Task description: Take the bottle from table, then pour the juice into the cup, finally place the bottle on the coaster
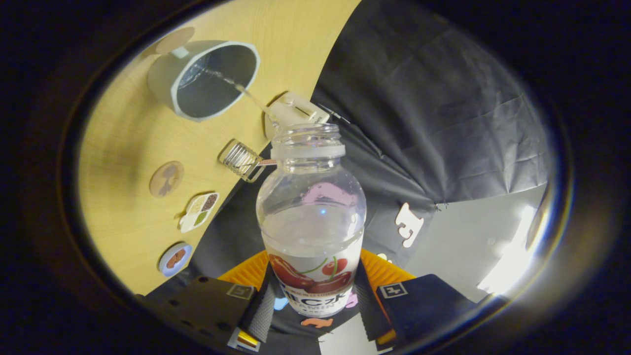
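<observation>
I count one gripper (315,308) whose two fingers clamp one bottle (311,222), one cup (204,79), two round coasters (166,178) on the tabletop (128,133), one ridged clear item (240,159), one sectioned dish (199,211), and one small round dish (174,258).

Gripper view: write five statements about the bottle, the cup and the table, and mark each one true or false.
1. The gripper is shut on the bottle. True.
2. The bottle still has its cap on. False: its mouth is open.
3. A thin stream runs from the bottle into the cup. True.
4. The bottle is completely empty. False: clear liquid remains inside.
5. The cup lies tipped over on the table. False: it stands upright beyond the bottle's mouth.
</observation>
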{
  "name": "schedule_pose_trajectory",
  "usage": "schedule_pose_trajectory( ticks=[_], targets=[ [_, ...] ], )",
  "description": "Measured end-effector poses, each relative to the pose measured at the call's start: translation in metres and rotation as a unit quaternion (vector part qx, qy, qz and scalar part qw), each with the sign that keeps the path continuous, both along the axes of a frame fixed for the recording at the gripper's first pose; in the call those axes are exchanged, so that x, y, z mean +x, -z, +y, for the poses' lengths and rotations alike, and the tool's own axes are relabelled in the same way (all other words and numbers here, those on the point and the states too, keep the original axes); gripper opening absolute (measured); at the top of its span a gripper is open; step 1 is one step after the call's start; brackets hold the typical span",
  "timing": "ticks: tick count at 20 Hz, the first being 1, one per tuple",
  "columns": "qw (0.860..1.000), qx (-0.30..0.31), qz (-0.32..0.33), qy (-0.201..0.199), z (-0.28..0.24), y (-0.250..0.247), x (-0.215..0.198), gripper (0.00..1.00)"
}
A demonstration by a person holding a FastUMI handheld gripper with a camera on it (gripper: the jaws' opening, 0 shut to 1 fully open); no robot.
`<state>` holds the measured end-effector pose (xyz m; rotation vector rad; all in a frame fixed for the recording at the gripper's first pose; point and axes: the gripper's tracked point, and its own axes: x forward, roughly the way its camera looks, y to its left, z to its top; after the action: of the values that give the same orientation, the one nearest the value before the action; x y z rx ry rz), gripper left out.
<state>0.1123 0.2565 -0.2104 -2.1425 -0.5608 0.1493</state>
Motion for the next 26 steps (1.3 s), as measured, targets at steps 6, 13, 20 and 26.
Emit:
schedule_pose_trajectory(
  ticks=[6, 13, 20, 26],
  targets=[
    [1.000, -0.016, -0.009, -0.014, 0.006, -0.007, 0.003, 0.77],
    [1.000, -0.009, 0.003, -0.011, 0.006, -0.003, -0.002, 0.77],
    [0.965, 0.177, 0.160, 0.113, -0.041, 0.042, -0.001, 0.77],
    [0.857, 0.380, 0.284, 0.201, -0.058, 0.075, 0.001, 0.77]
  ],
)
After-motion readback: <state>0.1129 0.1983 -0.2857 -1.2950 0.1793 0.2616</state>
